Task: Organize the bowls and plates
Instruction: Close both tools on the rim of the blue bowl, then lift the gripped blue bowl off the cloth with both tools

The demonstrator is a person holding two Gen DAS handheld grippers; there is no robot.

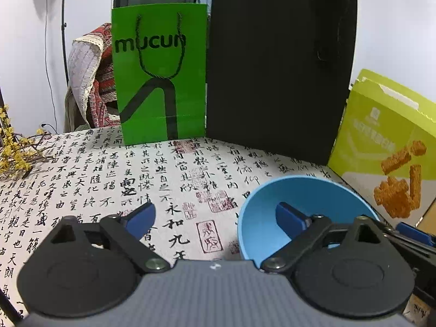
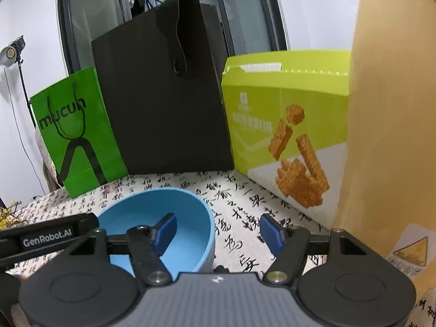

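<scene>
Blue bowl (image 2: 160, 226) sits near the table's (image 1: 177, 169) right edge. Both grippers straddle its rim, likely to lift it. The left gripper (image 1: 218, 218) is wide open. The right gripper (image 2: 218, 229) is partly open, not pinching.

white wall (image 2: 41, 13), dark window (image 2: 169, 8), studio lamp (image 2: 11, 53)

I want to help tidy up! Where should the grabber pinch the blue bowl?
Probably the thin rim. The blue bowl sits upright and open, too wide to grab whole. The right gripper already straddles its right wall from above, one finger inside, one outside. Pinching there looks easiest.
</scene>
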